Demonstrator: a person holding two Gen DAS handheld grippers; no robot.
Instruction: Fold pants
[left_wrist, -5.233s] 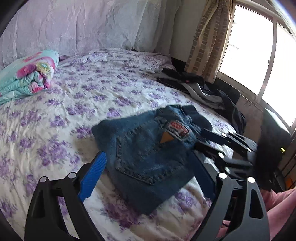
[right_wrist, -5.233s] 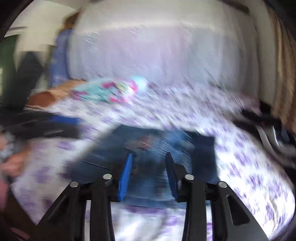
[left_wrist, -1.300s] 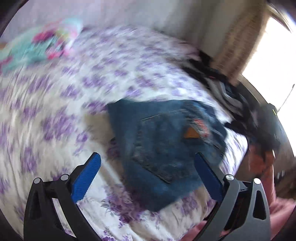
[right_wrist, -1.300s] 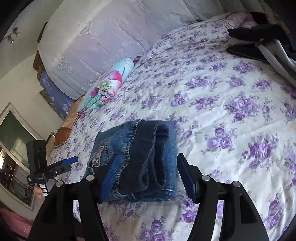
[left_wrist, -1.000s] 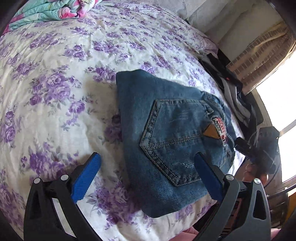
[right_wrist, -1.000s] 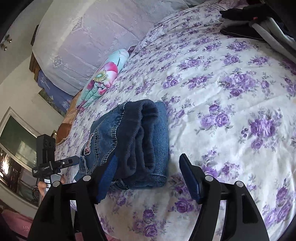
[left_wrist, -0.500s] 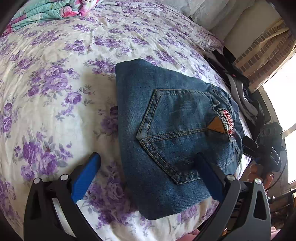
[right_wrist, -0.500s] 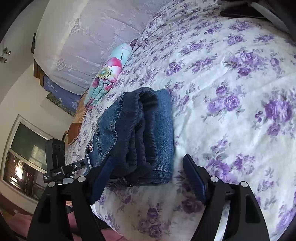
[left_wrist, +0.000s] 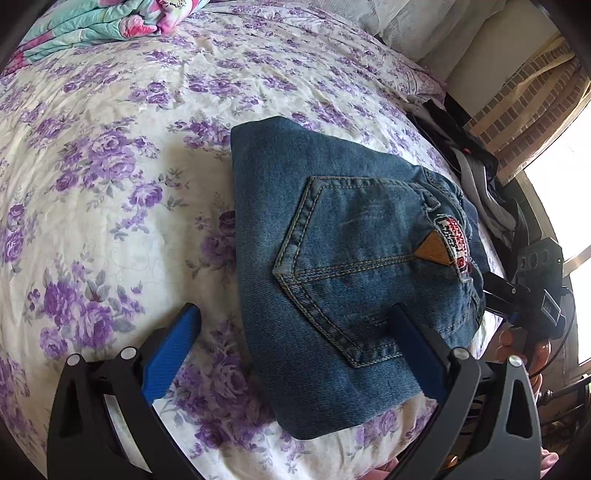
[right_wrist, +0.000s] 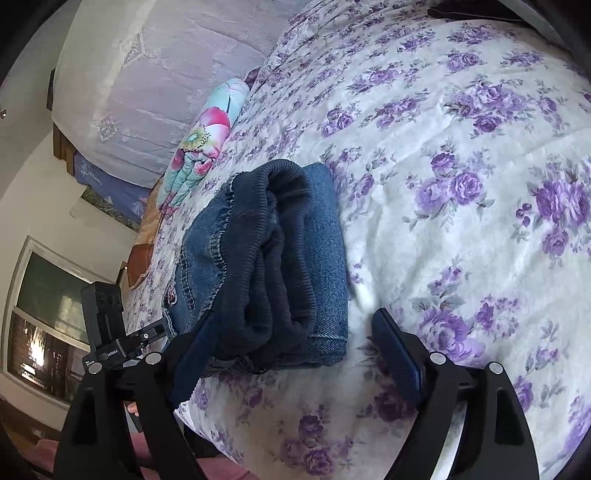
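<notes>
The blue denim pants (left_wrist: 332, 258) lie folded into a thick stack near the front edge of the bed, back pocket and red patch on top. My left gripper (left_wrist: 295, 347) is open, its jaws straddling the stack's near corner; whether they touch it I cannot tell. In the right wrist view the pants (right_wrist: 273, 258) show their folded waistband end. My right gripper (right_wrist: 291, 350) is open with the stack's end between its blue pads (right_wrist: 397, 354). Nothing is held.
The bed has a white sheet with purple flowers (left_wrist: 110, 184). A folded turquoise floral blanket (left_wrist: 110, 18) lies at the head end. Dark and grey clothes (left_wrist: 476, 173) are piled at the bed's right edge by the curtained window. The other gripper (right_wrist: 110, 332) shows at left.
Both grippers have moved closer to the folded pants and stayed open. The pants have not visibly moved over the last second.
</notes>
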